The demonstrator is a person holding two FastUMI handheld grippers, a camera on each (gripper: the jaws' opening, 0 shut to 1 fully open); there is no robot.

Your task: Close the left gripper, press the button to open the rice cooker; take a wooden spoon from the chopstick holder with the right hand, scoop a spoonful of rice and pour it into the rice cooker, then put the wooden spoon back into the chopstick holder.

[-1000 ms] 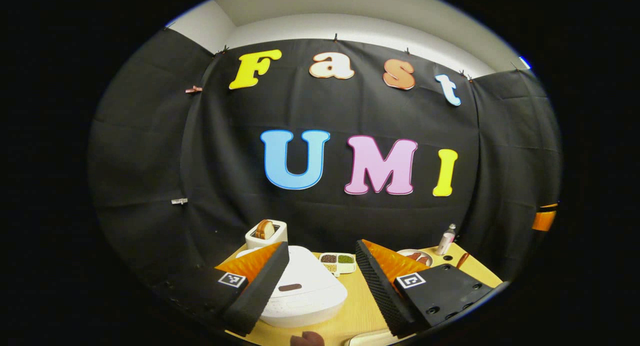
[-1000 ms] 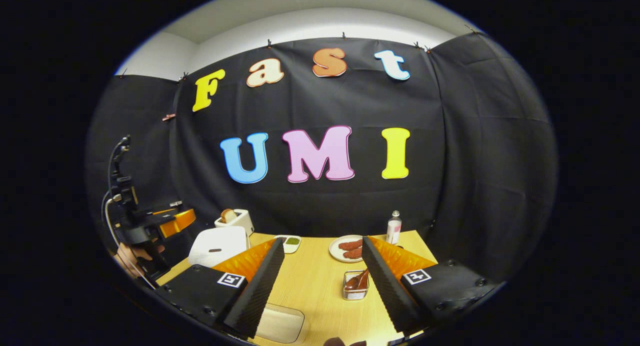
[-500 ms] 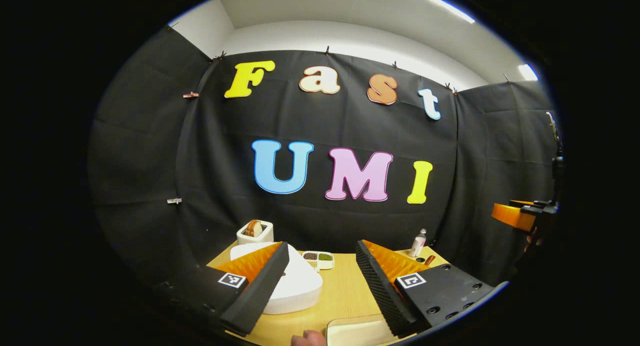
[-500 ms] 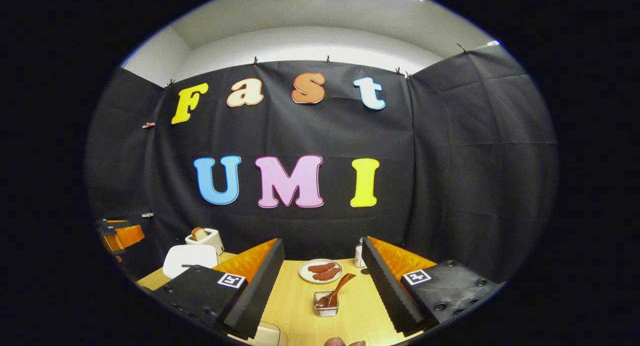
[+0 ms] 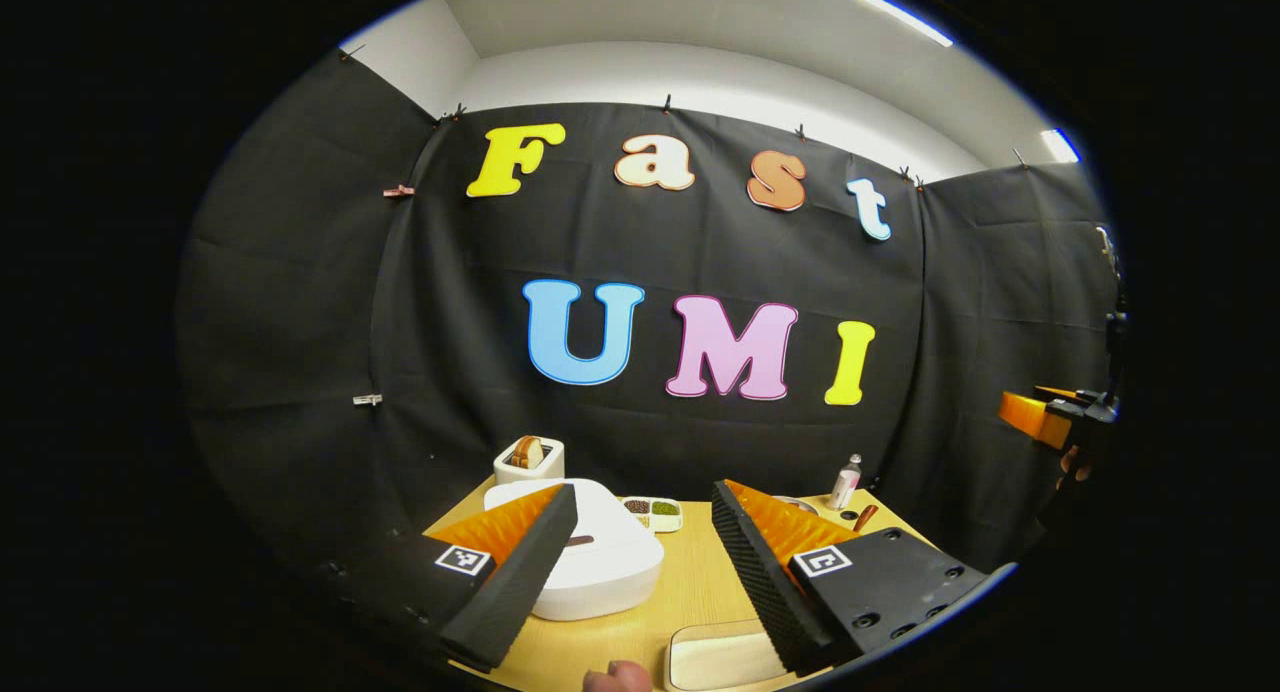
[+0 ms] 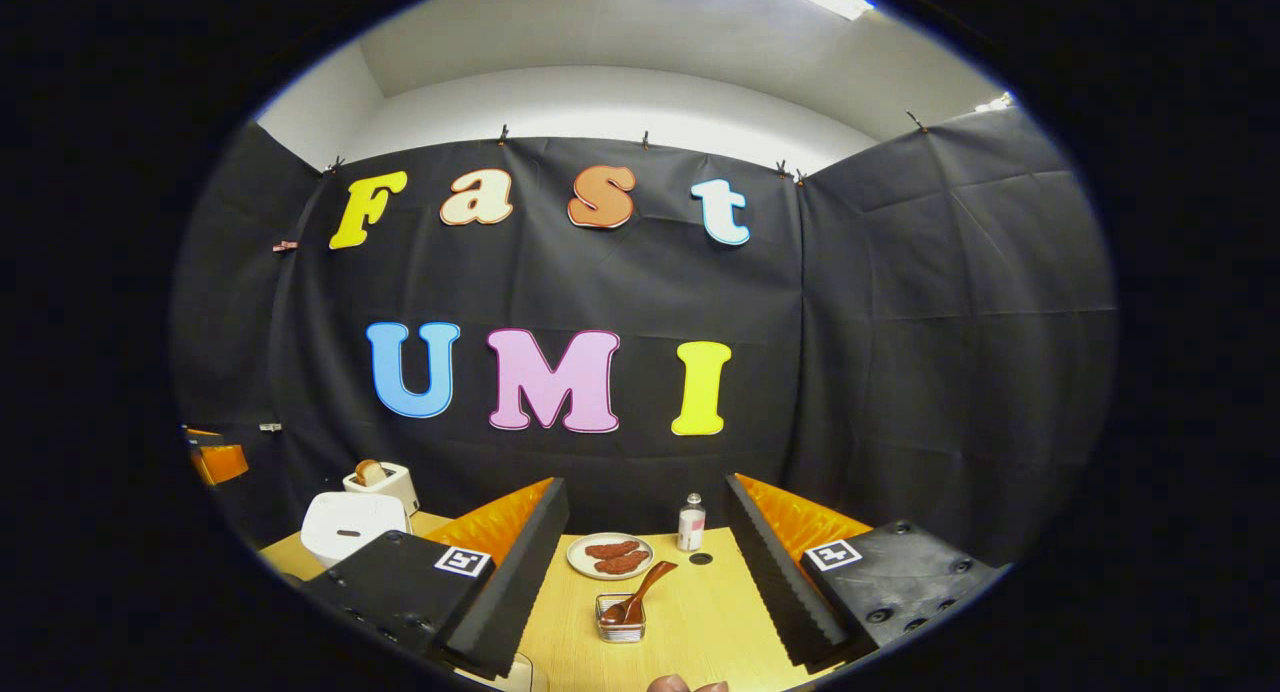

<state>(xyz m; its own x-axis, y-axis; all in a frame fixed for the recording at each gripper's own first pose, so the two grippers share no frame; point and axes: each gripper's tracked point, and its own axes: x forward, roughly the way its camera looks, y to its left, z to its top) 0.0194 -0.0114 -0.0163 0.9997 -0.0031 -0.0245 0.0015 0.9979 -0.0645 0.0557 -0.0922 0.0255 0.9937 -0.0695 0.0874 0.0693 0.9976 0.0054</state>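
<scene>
The white rice cooker (image 5: 600, 562) sits with its lid down on the wooden table (image 5: 690, 582), a dark button (image 5: 578, 540) on top. My left gripper (image 5: 640, 572) hovers open in front of it, nothing between the fingers. The right gripper view has the cooker (image 6: 350, 524) at far left. A wooden spoon (image 6: 640, 590) leans in the small clear chopstick holder (image 6: 622, 619) ahead of my open right gripper (image 6: 640, 584), apart from both fingers. A pale rice container (image 5: 720, 657) lies at the near edge. The right gripper (image 5: 1040, 417) hangs at far right.
A toaster (image 5: 528, 457) with bread stands behind the cooker, and a divided grain tray (image 5: 652, 512) beside it. A plate of sausages (image 6: 610, 555) and a small bottle (image 6: 690, 527) stand at the back. The left gripper (image 6: 215, 462) hangs at far left.
Both cameras have pulled back and tilted up, so the table things look smaller and lower. The holder with the spoon has drifted left between the right fingers. Both grippers stay open.
</scene>
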